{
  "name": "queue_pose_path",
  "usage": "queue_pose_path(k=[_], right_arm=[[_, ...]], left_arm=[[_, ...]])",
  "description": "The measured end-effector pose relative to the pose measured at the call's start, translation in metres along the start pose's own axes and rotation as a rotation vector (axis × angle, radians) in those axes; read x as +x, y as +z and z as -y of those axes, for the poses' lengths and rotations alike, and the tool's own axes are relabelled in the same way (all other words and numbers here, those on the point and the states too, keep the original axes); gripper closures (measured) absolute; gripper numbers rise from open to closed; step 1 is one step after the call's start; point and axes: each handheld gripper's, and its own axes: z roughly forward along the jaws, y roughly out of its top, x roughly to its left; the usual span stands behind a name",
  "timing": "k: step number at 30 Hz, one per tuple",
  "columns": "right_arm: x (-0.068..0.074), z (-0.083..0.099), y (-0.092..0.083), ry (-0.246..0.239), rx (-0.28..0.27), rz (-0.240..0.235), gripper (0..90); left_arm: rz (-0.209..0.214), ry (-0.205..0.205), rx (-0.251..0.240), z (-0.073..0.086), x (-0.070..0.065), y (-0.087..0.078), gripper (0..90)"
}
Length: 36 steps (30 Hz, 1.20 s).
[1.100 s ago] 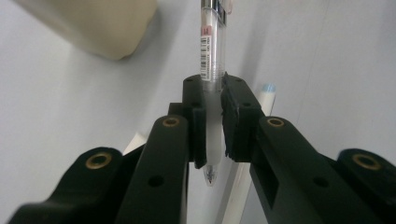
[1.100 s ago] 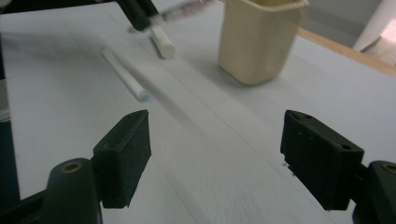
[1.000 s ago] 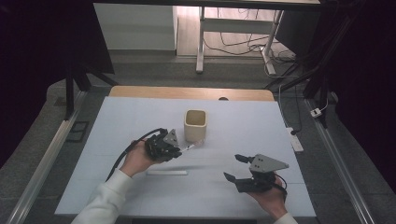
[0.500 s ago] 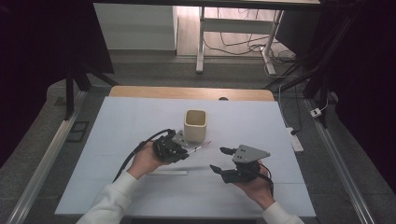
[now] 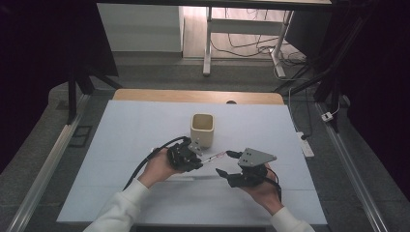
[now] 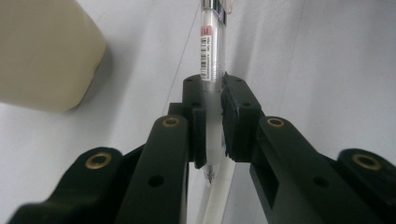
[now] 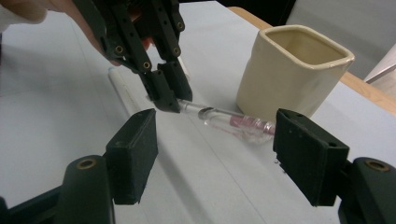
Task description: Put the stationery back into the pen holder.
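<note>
My left gripper (image 5: 193,158) is shut on a clear pen (image 5: 212,157) with a pink inner part, just in front of the cream cup (image 5: 202,129). In the left gripper view the pads (image 6: 233,116) clamp the pen's barrel (image 6: 212,65) near its tip. My right gripper (image 5: 226,163) faces it from the right, open, and its jaws have just been closing a little. In the right gripper view the pen (image 7: 224,119) lies beyond the fingers (image 7: 133,154), untouched, with the left gripper (image 7: 163,88) holding its far end beside the cup (image 7: 289,70).
A white stick-like pen (image 5: 193,177) lies flat on the pale table sheet (image 5: 121,145), under the left hand; it also shows in the right gripper view (image 7: 123,91). Bare sheet spreads to the left and right. The wooden table edge (image 5: 193,95) runs behind the cup.
The right gripper has moved left and up toward the pen. The left gripper has shifted slightly right with the pen, closer to the cup.
</note>
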Motion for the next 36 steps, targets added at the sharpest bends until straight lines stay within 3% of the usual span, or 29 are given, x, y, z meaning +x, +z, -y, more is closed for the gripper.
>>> queue_pose_path(k=[13, 23, 30, 36], right_arm=[[-0.003, -0.006, 0.004, -0.03, 0.034, 0.019, 32.7], [-0.001, -0.005, 0.008, -0.084, 0.078, 0.022, 35.2], [0.001, -0.002, 0.013, -0.121, 0.136, 0.012, 41.2], [0.005, 0.0, 0.017, -0.189, 0.201, 0.019, 49.1]], left_arm=[[0.017, 0.03, -0.004, -0.011, -0.008, 0.003, 79.7], [0.029, 0.048, 0.013, -0.017, -0.014, 0.011, 79.7], [0.037, 0.059, 0.007, -0.019, -0.016, 0.009, 79.6], [0.068, 0.085, 0.008, -0.018, -0.017, 0.008, 79.6]])
